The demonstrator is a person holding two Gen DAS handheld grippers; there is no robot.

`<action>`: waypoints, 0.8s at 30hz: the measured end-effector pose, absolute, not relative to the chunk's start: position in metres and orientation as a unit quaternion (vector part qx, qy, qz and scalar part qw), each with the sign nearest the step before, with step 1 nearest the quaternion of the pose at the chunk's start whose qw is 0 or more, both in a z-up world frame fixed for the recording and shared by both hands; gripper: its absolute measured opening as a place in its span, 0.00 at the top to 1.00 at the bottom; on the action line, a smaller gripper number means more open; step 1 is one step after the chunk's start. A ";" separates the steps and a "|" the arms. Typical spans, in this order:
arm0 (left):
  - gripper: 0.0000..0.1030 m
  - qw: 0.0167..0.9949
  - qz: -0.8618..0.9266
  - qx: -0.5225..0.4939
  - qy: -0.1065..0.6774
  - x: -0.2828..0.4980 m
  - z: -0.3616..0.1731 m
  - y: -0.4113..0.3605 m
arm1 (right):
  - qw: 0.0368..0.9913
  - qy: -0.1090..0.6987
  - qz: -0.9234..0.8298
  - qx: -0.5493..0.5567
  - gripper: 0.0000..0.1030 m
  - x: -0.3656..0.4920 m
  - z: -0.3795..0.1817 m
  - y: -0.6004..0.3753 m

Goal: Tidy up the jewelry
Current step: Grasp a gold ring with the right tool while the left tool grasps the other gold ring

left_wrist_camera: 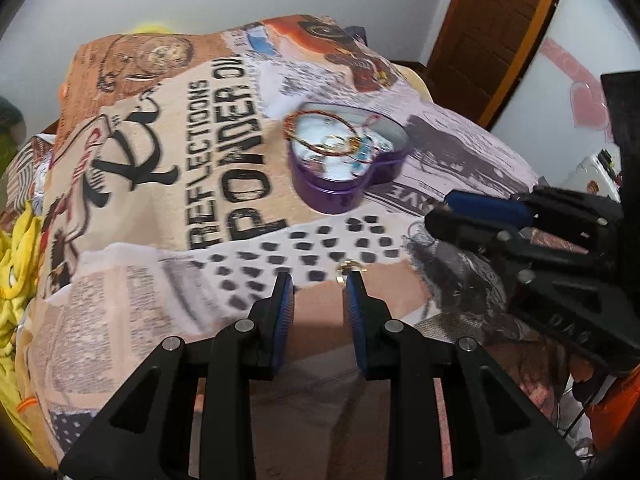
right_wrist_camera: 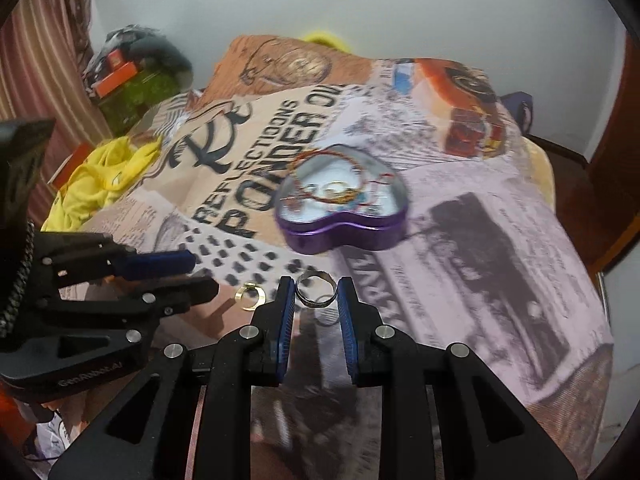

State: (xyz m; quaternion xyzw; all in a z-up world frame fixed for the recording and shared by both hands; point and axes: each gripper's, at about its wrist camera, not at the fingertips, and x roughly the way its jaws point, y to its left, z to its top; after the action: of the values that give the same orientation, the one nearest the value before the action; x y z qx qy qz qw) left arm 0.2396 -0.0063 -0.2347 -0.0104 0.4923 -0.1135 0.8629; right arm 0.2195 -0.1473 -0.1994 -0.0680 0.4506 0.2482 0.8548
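Note:
A purple heart-shaped tin (left_wrist_camera: 347,184) (right_wrist_camera: 344,228) sits open on the printed cloth, with a red thread bracelet (left_wrist_camera: 320,128) (right_wrist_camera: 340,178) and other jewelry inside. My right gripper (right_wrist_camera: 316,292) is shut on a silver ring (right_wrist_camera: 315,290), held just above the cloth in front of the tin. My left gripper (left_wrist_camera: 320,286) is open; a gold ring (left_wrist_camera: 347,269) (right_wrist_camera: 250,295) lies on the cloth at its right fingertip. The right gripper also shows in the left wrist view (left_wrist_camera: 480,216), the left gripper in the right wrist view (right_wrist_camera: 180,276).
The printed cloth (left_wrist_camera: 160,216) (right_wrist_camera: 500,240) covers a raised surface. Yellow fabric (right_wrist_camera: 100,176) and a bag of boxes (right_wrist_camera: 132,80) lie at the left. A wooden door (left_wrist_camera: 492,24) stands at the right.

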 end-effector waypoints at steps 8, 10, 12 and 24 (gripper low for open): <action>0.74 0.852 -0.126 0.003 0.508 0.251 -0.249 -0.027 | 0.860 0.449 0.237 -0.050 0.81 0.222 -0.199 -0.168; 0.74 0.851 -0.128 -0.004 0.509 0.253 -0.250 -0.028 | 0.860 0.450 0.237 -0.046 0.81 0.223 -0.200 -0.171; 0.74 0.850 -0.130 -0.020 0.510 0.255 -0.251 -0.026 | 0.860 0.450 0.238 -0.042 0.81 0.224 -0.200 -0.174; 0.94 0.854 -0.119 -0.038 0.504 0.260 -0.253 -0.023 | 0.861 0.447 0.242 -0.029 0.81 0.222 -0.198 -0.178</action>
State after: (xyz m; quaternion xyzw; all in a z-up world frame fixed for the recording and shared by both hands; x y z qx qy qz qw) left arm 0.2600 -0.0225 -0.2535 -0.0376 0.5042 -0.1194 0.8545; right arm 0.2218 -0.1780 -0.1980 -0.0293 0.4467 0.2423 0.8608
